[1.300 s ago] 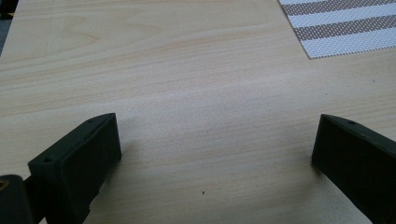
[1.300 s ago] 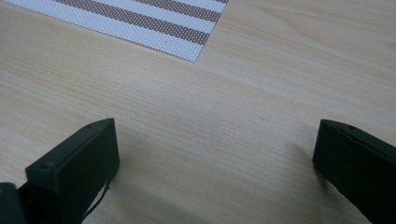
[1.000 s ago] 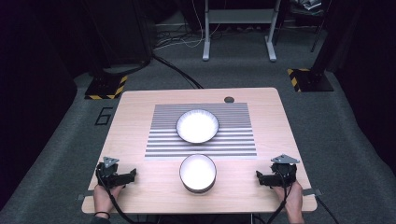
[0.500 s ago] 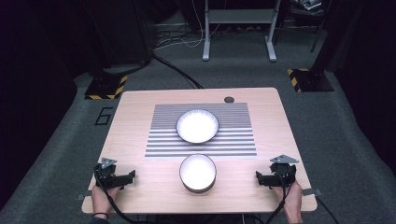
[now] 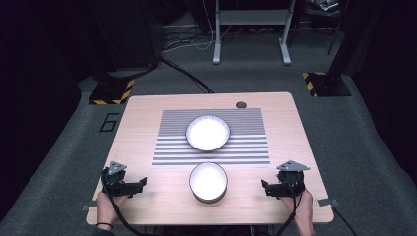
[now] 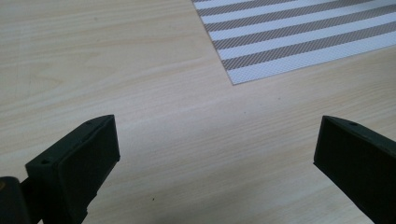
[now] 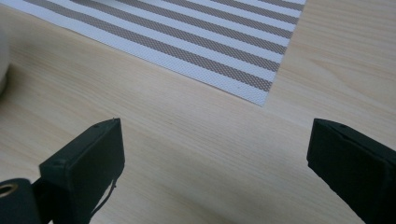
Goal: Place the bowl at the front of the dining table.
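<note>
Two white bowls stand on the wooden table (image 5: 147, 113). The far bowl (image 5: 207, 132) sits on the striped placemat (image 5: 172, 147). The near bowl (image 5: 208, 182) rests on bare wood just in front of the mat. My left gripper (image 5: 139, 185) sits near the front left corner, held by a hand, jaws wide open over bare wood (image 6: 205, 154). Near the front right corner my right gripper (image 5: 265, 188) is also open and holds nothing. A corner of the mat (image 7: 261, 95) lies ahead of its jaws, and a sliver of the near bowl (image 7: 3, 60) shows at the left edge.
A small dark round hole (image 5: 241, 104) sits by the table's far edge. On the floor beyond are cables, a metal stand (image 5: 251, 34) and two yellow-black striped bases (image 5: 110, 92). The table's front edge lies just behind both hands.
The left gripper has shifted slightly left and toward the front edge. The right gripper and both bowls stay as they were.
</note>
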`<state>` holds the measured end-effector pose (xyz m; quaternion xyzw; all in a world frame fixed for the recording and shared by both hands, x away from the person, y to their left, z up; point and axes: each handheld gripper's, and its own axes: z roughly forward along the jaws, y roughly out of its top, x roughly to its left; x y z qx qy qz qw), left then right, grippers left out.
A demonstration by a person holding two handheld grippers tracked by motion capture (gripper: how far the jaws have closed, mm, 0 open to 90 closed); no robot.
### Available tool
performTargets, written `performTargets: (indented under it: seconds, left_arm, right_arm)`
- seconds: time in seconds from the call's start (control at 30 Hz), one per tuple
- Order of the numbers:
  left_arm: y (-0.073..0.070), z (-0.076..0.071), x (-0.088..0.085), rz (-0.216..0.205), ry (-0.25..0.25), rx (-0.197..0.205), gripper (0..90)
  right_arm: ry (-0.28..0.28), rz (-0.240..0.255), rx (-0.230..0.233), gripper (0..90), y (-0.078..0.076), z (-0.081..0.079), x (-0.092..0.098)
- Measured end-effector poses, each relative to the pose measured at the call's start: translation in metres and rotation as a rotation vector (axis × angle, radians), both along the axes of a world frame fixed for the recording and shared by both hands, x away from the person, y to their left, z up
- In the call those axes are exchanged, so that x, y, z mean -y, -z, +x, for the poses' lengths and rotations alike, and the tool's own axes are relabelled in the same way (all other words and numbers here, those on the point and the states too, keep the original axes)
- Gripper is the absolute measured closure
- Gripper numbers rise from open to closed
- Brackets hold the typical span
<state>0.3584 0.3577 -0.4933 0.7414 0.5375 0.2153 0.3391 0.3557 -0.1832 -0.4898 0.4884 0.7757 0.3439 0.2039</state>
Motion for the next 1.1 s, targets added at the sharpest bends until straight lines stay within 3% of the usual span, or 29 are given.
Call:
performTargets:
  seconds: [0.17, 0.43, 1.1]
  left_arm:
    - [-0.005, 0.002, 0.008, 0.000, 0.040, -0.009, 0.0]
    - [-0.013, 0.008, 0.028, -0.009, 0.103, 0.001, 0.0]
    - [-0.042, -0.004, 0.057, -0.031, 0.206, 0.050, 0.3]
  right_arm:
    - [-0.052, 0.009, -0.001, 3.2, -0.010, 0.002, -0.010]
    - [-0.092, 0.021, 0.022, 3.7, -0.023, 0.000, -0.022]
    - [-0.174, 0.063, 0.078, 4.6, -0.049, -0.006, -0.049]
